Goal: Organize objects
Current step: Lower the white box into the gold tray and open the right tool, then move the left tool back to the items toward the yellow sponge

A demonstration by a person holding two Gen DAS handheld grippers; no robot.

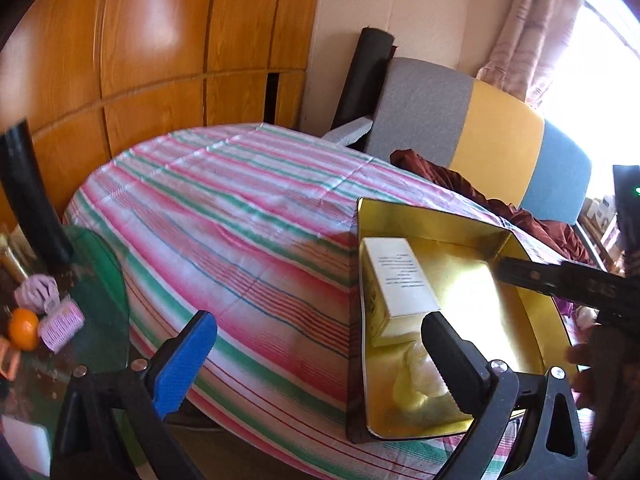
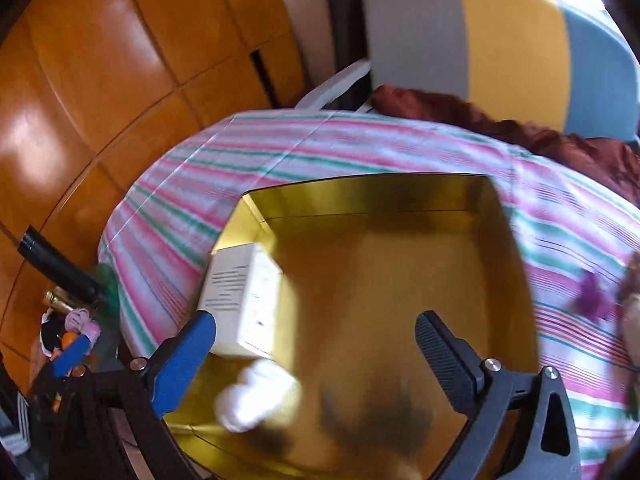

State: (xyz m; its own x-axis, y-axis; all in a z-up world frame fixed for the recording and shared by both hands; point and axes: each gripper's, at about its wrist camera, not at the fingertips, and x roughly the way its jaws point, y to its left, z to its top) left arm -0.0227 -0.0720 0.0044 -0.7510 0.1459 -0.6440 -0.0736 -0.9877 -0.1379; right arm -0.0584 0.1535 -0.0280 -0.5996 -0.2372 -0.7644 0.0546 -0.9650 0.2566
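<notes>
Wooden wardrobe [image 1: 160, 40] behind; orange [image 1: 24, 328] left of striped cloth [image 1: 240, 220].

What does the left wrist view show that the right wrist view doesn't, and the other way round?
Only the left wrist view shows the right gripper's black finger reaching over the gold tin, and the orange clearly on the glass side table.

Only the right wrist view shows a purple item on the striped cloth right of the tin.

Both show the gold tin holding a white box and a white wad, and open, empty jaws.
</notes>
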